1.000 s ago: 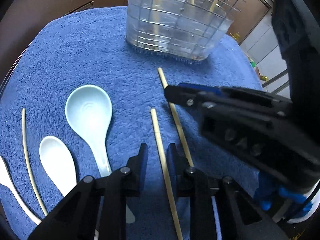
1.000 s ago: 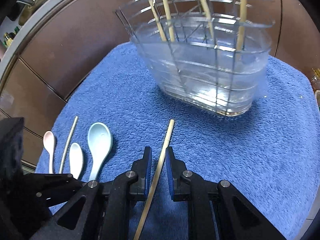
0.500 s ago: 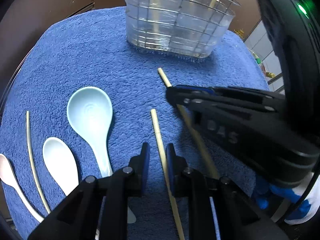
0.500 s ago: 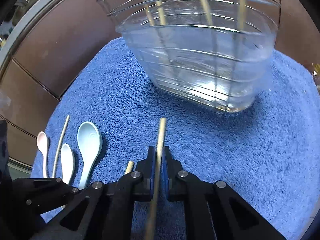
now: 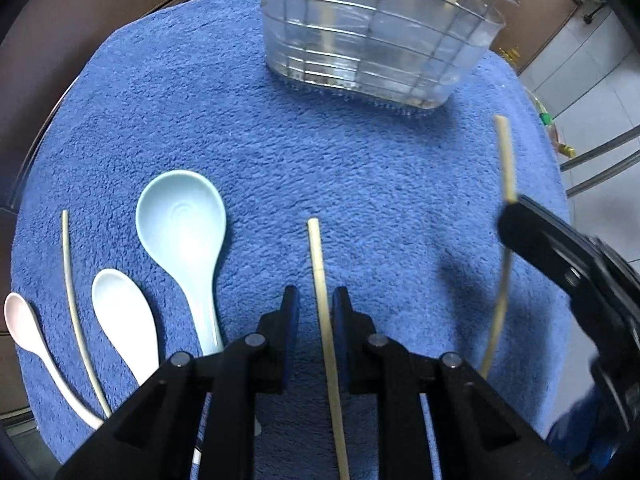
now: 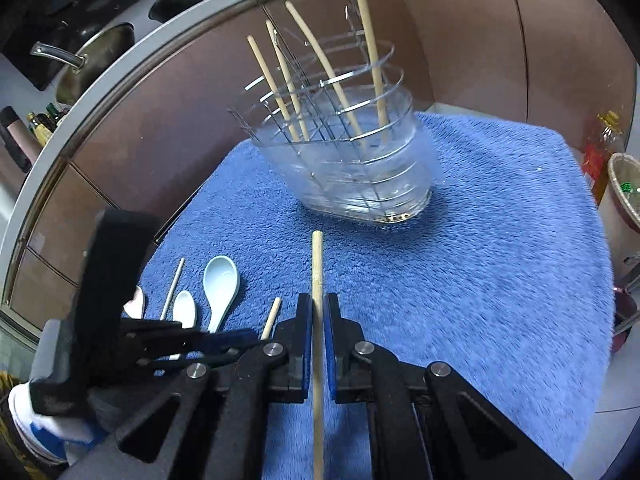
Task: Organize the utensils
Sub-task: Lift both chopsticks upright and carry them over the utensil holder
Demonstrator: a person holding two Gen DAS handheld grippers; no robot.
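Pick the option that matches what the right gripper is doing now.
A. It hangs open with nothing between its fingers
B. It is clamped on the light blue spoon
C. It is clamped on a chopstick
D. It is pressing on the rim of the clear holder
C: in the right wrist view the right gripper has its blue pads closed against a chopstick that runs between them, pointing toward the clear holder.

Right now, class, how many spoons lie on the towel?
3, side by side left of the left gripper: pink spoon outermost, white spoon next, blue spoon nearest. Grippers may hide others.
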